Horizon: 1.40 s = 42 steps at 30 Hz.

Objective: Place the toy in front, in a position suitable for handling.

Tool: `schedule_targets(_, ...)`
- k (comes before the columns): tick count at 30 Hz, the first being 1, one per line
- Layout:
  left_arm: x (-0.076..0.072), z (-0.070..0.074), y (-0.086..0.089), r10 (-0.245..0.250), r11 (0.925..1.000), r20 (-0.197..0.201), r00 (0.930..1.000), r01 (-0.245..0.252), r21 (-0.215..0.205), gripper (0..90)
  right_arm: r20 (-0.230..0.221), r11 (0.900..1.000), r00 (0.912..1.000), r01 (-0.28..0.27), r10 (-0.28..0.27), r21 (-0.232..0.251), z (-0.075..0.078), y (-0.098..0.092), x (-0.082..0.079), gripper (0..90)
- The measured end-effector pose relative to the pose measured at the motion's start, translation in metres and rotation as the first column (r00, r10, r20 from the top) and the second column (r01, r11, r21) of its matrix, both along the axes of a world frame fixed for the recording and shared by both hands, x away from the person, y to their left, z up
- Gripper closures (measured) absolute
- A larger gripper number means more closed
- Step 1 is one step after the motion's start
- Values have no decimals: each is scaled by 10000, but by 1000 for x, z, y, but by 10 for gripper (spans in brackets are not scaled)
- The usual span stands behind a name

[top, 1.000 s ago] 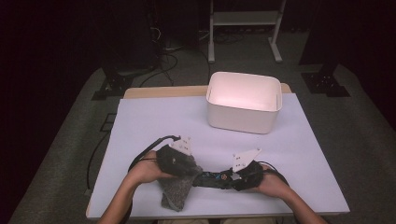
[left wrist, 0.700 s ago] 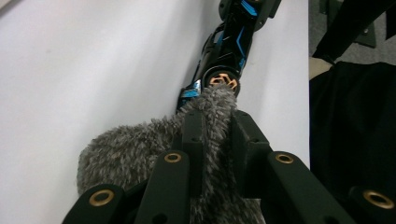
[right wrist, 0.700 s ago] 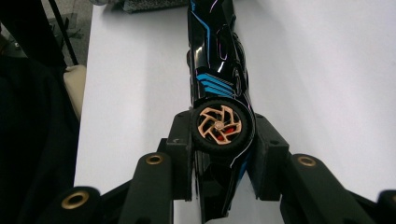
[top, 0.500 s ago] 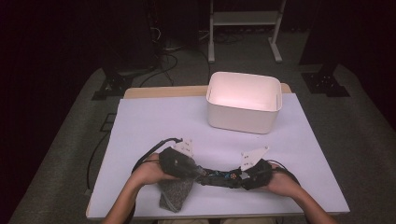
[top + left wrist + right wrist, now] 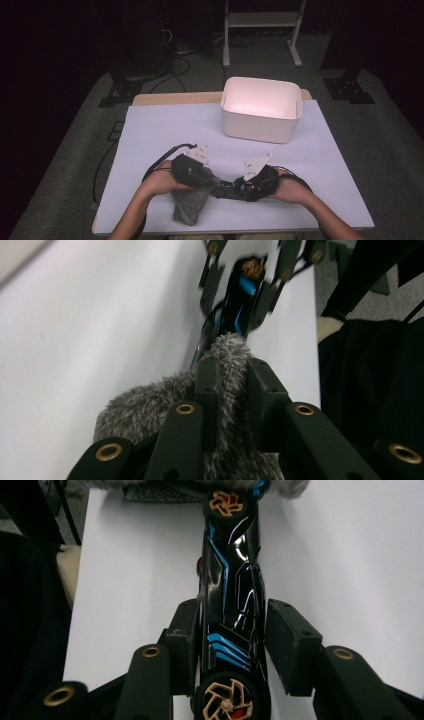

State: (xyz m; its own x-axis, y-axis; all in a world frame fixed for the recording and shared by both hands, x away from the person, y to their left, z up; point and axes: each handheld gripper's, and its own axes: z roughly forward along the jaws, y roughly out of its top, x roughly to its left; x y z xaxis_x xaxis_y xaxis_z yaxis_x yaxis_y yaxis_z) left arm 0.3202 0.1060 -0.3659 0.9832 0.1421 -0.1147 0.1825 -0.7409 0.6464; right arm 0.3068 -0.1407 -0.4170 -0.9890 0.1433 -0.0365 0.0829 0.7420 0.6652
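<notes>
White paper is covering the table (image 5: 165, 135) where I am pinching a grey fuzzy cloth (image 5: 220, 385) in my left gripper (image 5: 231, 390); my right gripper (image 5: 240, 645) has just been opening around a black toy car (image 5: 232, 600), one pad clear.

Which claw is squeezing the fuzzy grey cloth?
The left claw. It is pinched tight on the fuzzy grey cloth. The right claw sits around the black toy car instead, one pad off its side.

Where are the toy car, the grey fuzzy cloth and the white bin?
toy car (image 5: 235, 605), right gripper view, on its glossy black body.
grey fuzzy cloth (image 5: 227, 352), left gripper view, on its tip above the jaws.
white bin (image 5: 257, 126), high view, on its front wall.
</notes>
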Motion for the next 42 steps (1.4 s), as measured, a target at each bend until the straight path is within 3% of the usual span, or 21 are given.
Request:
schedule_targets(6,0,11,-21,-495,9987,259,9984,497,-102,771,-74,9999,9999,94,-93,112,-2,-2,0,565)
schedule_targets(12,1,2,-36,-722,9971,154,9973,718,262,770,-138,9997,9997,183,-180,190,-3,-5,-1,573)
schedule_targets(14,3,-3,-33,-559,9979,64,9984,556,333,770,-137,9996,9997,184,-181,231,-3,-5,-1,573)
schedule_targets(19,3,-8,-18,-218,9998,-210,9995,218,-6,768,-260,9990,9994,252,-243,363,-7,-8,-1,573)
schedule_targets(24,2,-10,-2,75,9999,-147,9999,-76,-75,765,-248,9993,9993,286,-280,222,-6,-8,-2,571)
schedule_targets(29,3,-13,-6,-16,9999,-177,9998,14,-102,766,-167,9998,9998,80,-83,-188,-2,1,1,557)
schedule_targets(35,3,-12,-12,-134,9999,-136,9998,132,-96,765,-148,9993,9999,-74,69,-358,2,14,3,548)
schedule_targets(42,4,-13,2,95,9992,-149,9998,-101,-396,765,-102,9977,9994,-323,317,-593,3,26,6,552)
